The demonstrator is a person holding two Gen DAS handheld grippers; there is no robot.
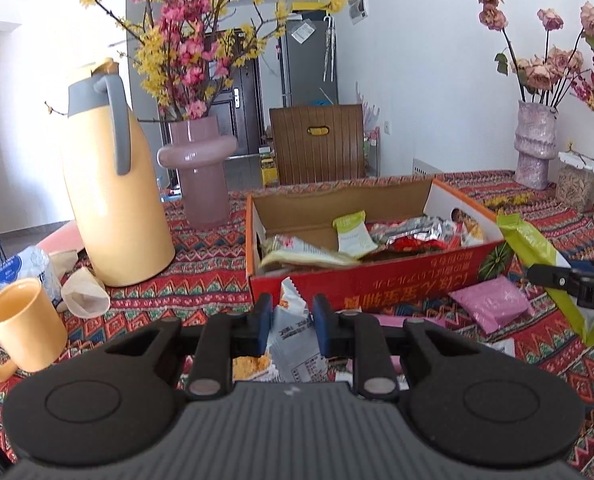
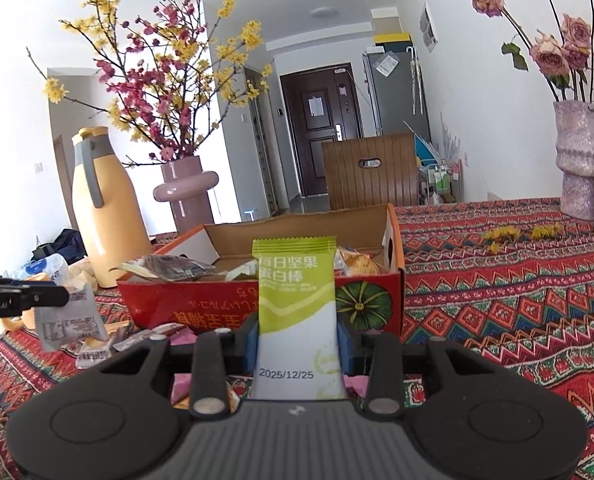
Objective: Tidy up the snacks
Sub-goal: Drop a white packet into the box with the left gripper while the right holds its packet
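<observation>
An open red cardboard box [image 1: 377, 276] with several snack packets inside stands on the patterned tablecloth; it also shows in the right wrist view [image 2: 201, 304]. My left gripper [image 1: 291, 320] is shut on a white and orange snack packet [image 1: 293, 332], held in front of the box; the packet also shows in the right wrist view [image 2: 69, 320]. My right gripper [image 2: 299, 340] is shut on a green and white snack bar [image 2: 297, 304], held upright before the box's right part; the bar also shows in the left wrist view [image 1: 545, 264].
A pink packet [image 1: 493, 306] and other loose packets [image 2: 97, 354] lie in front of the box. A yellow thermos jug [image 1: 109, 184], a yellow mug [image 1: 21, 328], a pink vase [image 1: 201, 172] and a second vase [image 1: 535, 144] stand around it.
</observation>
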